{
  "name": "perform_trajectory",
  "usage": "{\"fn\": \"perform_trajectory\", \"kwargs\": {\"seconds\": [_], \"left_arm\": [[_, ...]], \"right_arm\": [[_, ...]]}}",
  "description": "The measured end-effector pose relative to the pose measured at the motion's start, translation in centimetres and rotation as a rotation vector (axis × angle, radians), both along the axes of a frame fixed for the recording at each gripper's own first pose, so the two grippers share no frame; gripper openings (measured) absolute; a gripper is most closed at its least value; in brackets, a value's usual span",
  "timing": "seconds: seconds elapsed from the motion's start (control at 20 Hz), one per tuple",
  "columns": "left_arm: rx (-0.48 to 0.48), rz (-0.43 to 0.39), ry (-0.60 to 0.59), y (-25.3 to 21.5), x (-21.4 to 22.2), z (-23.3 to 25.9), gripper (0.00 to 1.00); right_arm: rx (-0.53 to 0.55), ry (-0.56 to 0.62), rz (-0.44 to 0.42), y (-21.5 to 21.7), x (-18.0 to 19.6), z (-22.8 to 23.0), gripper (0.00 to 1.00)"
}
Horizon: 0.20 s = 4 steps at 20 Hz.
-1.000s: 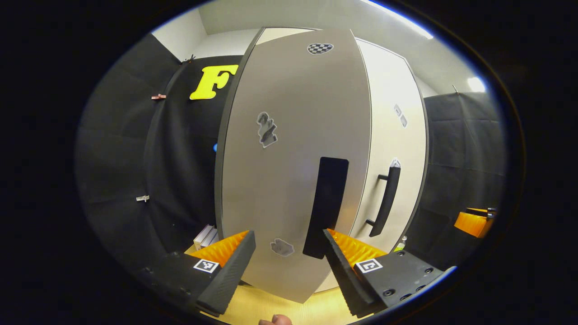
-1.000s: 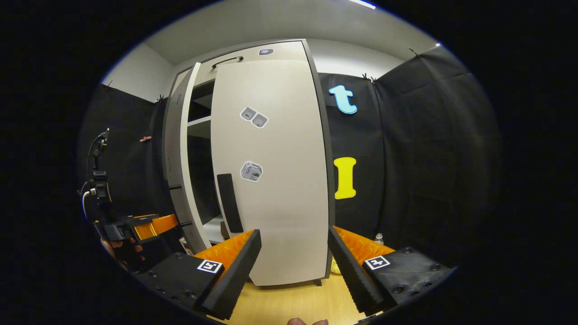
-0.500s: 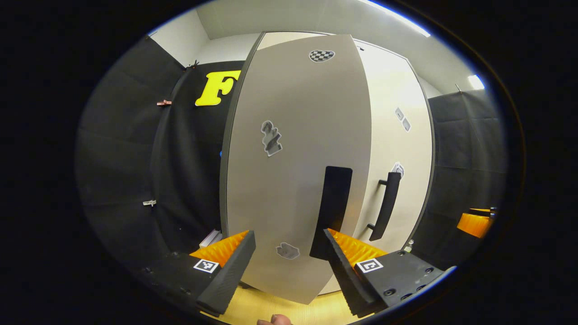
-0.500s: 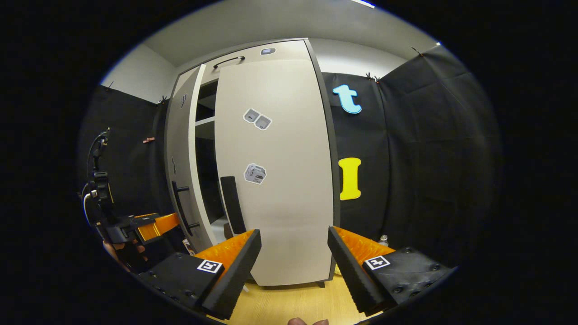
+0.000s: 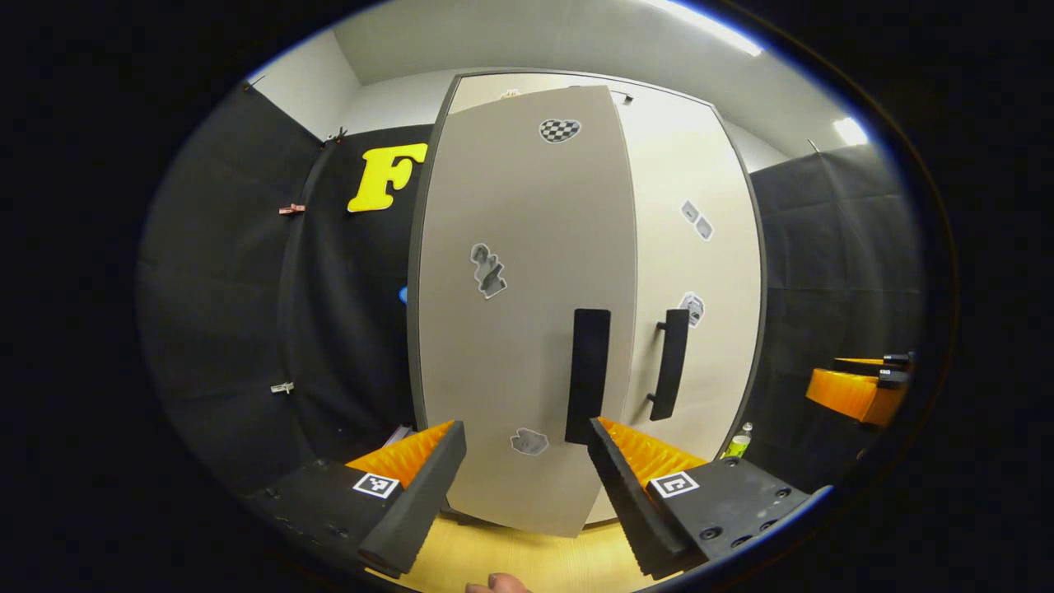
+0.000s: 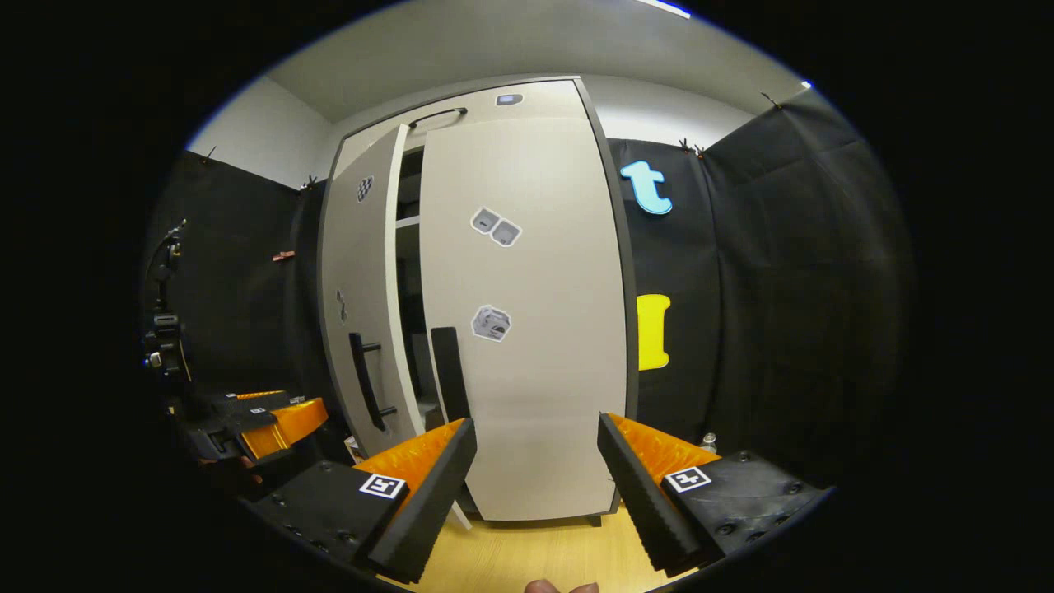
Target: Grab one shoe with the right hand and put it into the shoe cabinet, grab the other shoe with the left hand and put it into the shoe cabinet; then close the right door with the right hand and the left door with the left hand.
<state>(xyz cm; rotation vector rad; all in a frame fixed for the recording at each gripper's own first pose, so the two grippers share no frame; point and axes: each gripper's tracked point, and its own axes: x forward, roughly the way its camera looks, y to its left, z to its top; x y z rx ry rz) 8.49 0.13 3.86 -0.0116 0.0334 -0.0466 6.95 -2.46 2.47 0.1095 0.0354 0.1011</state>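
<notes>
Left gripper view, left door (image 5: 510, 329) ahead of gripper (image 5: 527, 461)

Right claw (image 6: 535, 478) agape, empty; ahead, right door (image 6: 527, 329) closed, left door (image 6: 366, 296) ajar; left claw (image 6: 272, 416) far left.

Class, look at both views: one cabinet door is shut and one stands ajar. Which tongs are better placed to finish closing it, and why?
Left. The left door stands ajar, and the left tongs face it directly with jaws open. The right tongs face the shut right door.

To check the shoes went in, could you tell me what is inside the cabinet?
Through the gap beside the left door, a shelf and dark interior show. The right door covers the rest; no shoes can be made out.
</notes>
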Motion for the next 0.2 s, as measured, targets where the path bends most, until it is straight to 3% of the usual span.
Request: {"fn": "perform_trajectory", "kwargs": {"seconds": [0.1, 0.2], "left_arm": [[-0.001, 0.001, -0.001, 0.0, -1.1, 0.2, 0.97], [-0.009, 0.004, 0.002, 0.0, -1.9, 0.2, 0.93]], "right_arm": [[-0.007, -0.004, 0.000, 0.0, -0.1, 0.1, 0.98], [-0.012, -0.008, -0.001, 0.1, -0.1, 0.1, 0.98]]}}
